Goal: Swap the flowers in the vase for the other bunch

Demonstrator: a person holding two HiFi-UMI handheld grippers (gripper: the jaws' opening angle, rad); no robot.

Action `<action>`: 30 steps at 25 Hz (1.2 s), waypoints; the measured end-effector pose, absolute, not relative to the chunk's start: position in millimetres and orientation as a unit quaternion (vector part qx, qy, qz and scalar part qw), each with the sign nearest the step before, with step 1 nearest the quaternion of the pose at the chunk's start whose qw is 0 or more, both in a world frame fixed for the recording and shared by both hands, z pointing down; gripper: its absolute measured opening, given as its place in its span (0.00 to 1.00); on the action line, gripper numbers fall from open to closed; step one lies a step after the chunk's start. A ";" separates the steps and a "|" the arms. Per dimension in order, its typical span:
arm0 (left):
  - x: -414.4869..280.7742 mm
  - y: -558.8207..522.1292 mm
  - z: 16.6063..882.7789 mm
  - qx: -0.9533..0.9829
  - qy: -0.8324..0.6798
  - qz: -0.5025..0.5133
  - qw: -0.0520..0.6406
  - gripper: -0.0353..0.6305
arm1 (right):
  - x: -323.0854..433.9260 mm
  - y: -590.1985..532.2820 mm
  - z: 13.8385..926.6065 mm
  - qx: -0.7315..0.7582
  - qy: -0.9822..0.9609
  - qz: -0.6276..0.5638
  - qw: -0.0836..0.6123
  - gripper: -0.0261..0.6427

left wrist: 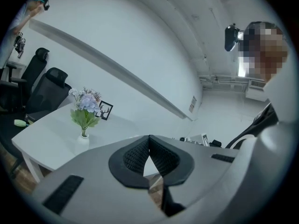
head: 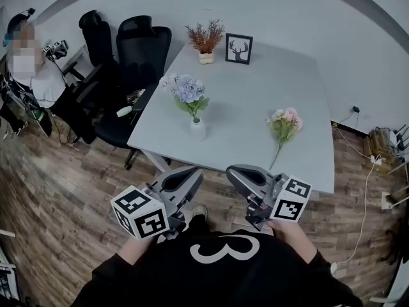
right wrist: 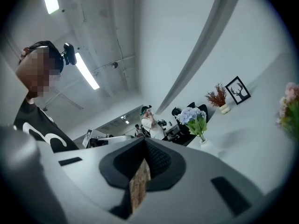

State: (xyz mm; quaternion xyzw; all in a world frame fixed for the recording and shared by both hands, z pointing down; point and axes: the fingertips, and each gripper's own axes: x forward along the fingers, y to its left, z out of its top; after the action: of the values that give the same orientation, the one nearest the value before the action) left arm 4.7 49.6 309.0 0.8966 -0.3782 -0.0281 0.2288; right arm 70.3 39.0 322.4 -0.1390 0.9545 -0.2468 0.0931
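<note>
A small white vase (head: 197, 130) stands on the white table (head: 255, 94) and holds a blue bunch of flowers (head: 187, 91). A pink bunch (head: 284, 125) lies flat on the table to its right. My left gripper (head: 193, 173) and right gripper (head: 232, 171) hover side by side short of the table's near edge, both shut and empty. The left gripper view shows the vase (left wrist: 82, 141) with the blue flowers (left wrist: 85, 107) beyond the closed jaws (left wrist: 149, 138). In the right gripper view the blue flowers (right wrist: 194, 117) are ahead and the pink bunch (right wrist: 290, 107) sits at the right edge.
A pot of dried red-brown plants (head: 205, 41) and a framed deer picture (head: 238, 48) stand at the table's far end. Black office chairs (head: 137, 53) crowd the table's left side, with a seated person (head: 32, 69) beyond. Cables (head: 377, 149) lie on the floor at the right.
</note>
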 end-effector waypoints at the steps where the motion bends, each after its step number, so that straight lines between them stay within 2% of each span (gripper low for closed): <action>1: 1.3 41.8 310.2 0.899 -0.374 -0.026 0.228 0.07 | 66.1 30.9 323.4 -0.142 0.953 -0.250 0.092 0.05; 12: -45.9 -35.4 311.6 0.897 -0.372 -0.045 0.233 0.07 | 23.4 -37.0 328.1 -0.163 0.948 -0.265 0.073 0.05; 23: -77.3 -102.2 331.6 0.888 -0.391 -0.042 0.237 0.08 | 21.2 -78.3 348.2 -0.200 0.934 -0.290 0.064 0.05; 24: -78.0 -106.5 333.3 0.889 -0.387 -0.043 0.240 0.13 | 21.2 -81.0 351.2 -0.203 0.932 -0.292 0.062 0.05; 26: -79.1 -114.1 336.7 0.890 -0.381 -0.045 0.244 0.31 | 21.5 -86.1 355.5 -0.210 0.931 -0.294 0.059 0.05; 30: -86.8 -132.7 350.9 0.879 -0.411 -0.026 0.240 0.54 | 21.7 -94.6 356.4 -0.217 0.928 -0.297 0.060 0.05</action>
State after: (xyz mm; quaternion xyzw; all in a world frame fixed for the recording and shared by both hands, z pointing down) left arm -86.8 -132.7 350.9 0.8794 -0.4107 -0.0258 0.2395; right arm 21.7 -94.6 356.4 -0.2173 0.9277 -0.2974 0.0605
